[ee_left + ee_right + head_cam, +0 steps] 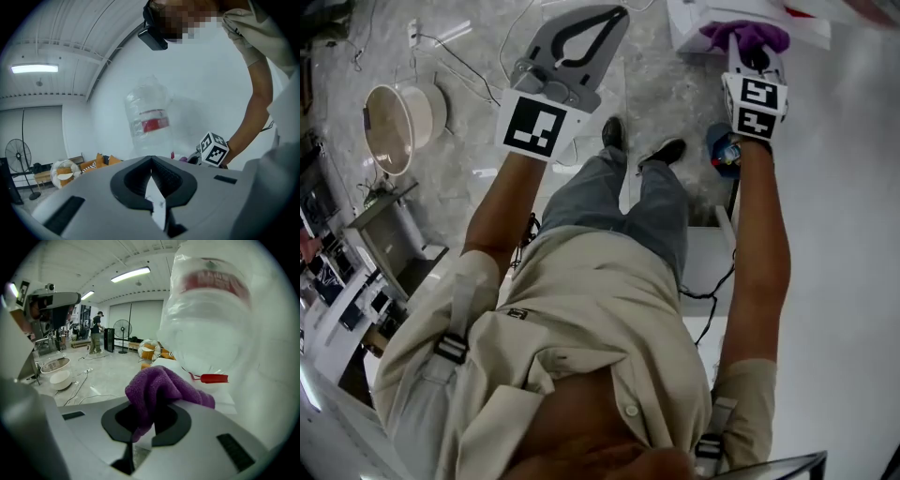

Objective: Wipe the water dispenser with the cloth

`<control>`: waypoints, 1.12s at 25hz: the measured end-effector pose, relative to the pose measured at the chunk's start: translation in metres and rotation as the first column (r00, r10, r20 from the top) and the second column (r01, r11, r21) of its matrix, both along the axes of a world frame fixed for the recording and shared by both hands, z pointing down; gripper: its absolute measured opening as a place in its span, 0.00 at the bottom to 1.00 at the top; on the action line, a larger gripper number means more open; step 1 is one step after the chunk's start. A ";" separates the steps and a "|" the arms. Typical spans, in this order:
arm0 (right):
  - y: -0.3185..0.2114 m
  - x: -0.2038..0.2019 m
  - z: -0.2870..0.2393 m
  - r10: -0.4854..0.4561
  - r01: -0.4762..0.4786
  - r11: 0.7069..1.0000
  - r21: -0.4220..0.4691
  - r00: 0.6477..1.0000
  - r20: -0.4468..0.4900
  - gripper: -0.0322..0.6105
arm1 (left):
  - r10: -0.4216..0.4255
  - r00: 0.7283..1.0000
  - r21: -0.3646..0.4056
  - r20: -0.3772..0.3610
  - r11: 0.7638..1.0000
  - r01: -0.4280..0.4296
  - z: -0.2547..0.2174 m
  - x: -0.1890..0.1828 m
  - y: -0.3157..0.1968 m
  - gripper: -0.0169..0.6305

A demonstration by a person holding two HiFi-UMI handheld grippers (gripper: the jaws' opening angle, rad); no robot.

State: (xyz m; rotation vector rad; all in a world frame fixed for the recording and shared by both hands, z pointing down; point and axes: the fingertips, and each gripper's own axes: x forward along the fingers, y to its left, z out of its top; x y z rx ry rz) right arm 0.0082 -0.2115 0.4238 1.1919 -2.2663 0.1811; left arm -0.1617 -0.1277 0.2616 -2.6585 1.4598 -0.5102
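The left gripper (602,21), upper middle of the head view, has its jaws pressed together on nothing and hangs over the floor. At the upper right, the right gripper (754,56) pinches a bunched purple cloth (161,385). The cloth lies on the white top of the dispenser (689,33), just beside the foot of the bottle (211,319).

To wipe well, I would keep the pinch firm and press the cloth flat so more than its folded tip touches. Sweep in overlapping strokes around the bottle's foot without knocking the bottle. The free left gripper should keep well apart from the strokes.

Both arms reach forward from the shoulders. The left is nearly straight, with its gripper angled to the right. The right is stretched full out, wrist in line with the forearm.
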 end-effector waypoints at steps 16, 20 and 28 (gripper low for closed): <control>0.120 -0.042 -0.167 -0.026 0.013 0.991 0.133 0.995 0.096 0.12 | 0.055 0.996 0.162 -0.072 0.986 -0.042 -0.106 -0.065 0.078 0.05; 0.149 -0.050 -0.217 -0.039 0.014 0.979 0.202 0.992 0.120 0.12 | 0.099 0.993 0.203 -0.064 0.976 -0.084 -0.125 -0.071 0.098 0.05; 0.226 -0.046 -0.310 -0.042 -0.012 0.968 0.250 0.977 0.208 0.11 | 0.246 0.969 0.270 0.000 0.933 -0.237 -0.178 -0.057 0.135 0.05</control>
